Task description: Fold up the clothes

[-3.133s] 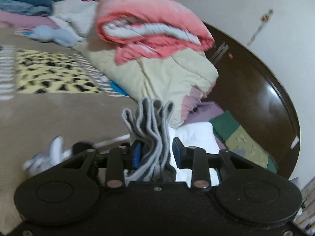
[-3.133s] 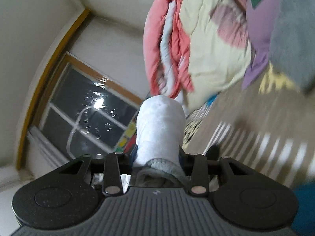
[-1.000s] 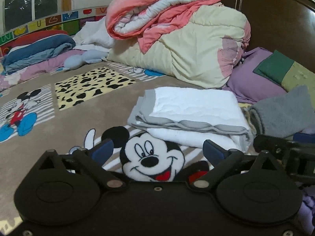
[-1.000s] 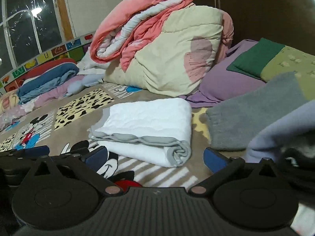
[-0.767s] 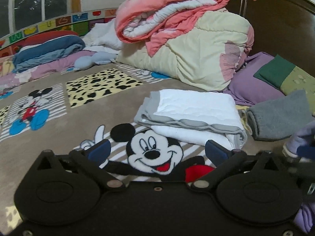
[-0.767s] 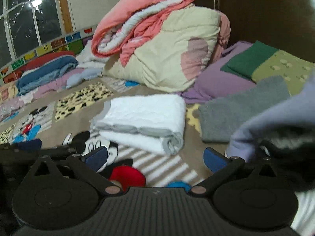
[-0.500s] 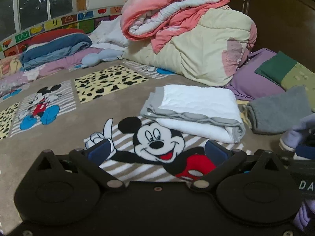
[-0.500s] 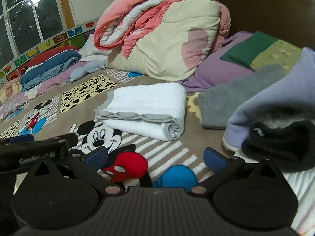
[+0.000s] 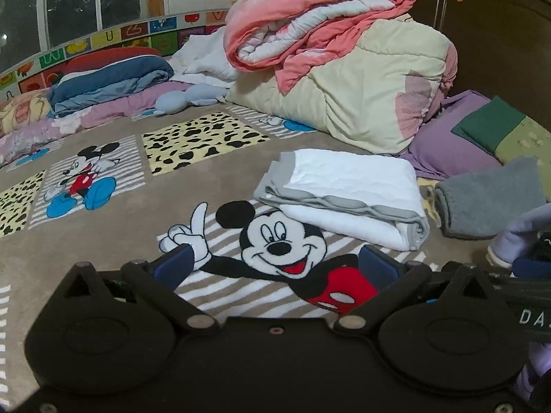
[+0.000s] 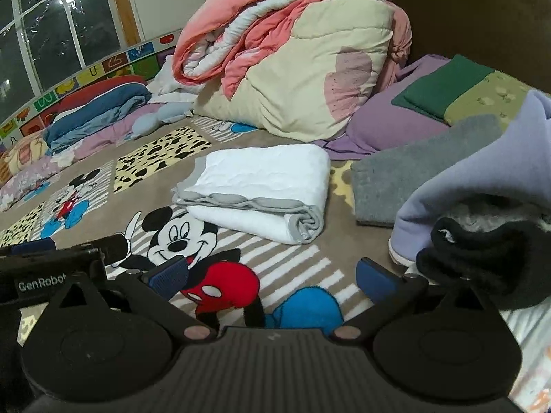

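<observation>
A folded white garment with grey trim [image 9: 347, 191] [image 10: 261, 186] lies flat on the brown cartoon-mouse blanket [image 9: 113, 227] [image 10: 303, 275]. My left gripper [image 9: 275, 265] hovers low over the blanket, short of the garment, open with nothing between its blue pads. My right gripper [image 10: 272, 277] is also open and empty, just in front of the garment. A folded grey cloth [image 9: 489, 203] [image 10: 409, 172] lies to the right of it. A lilac garment [image 10: 489, 168] and a black cloth [image 10: 482, 258] sit at the right edge.
A cream duvet [image 9: 361, 99] [image 10: 296, 79] topped by a pink quilt [image 9: 310, 10] is piled behind the garment. Purple and green pillows [image 9: 482, 137] lean on the dark headboard [image 9: 499, 34]. Folded blue and red bedding [image 9: 110, 79] lines the window side.
Both grippers, shut on the grey-trimmed white garment three seconds ago, have let it go folded on the blanket and since pulled back from it, staying open.
</observation>
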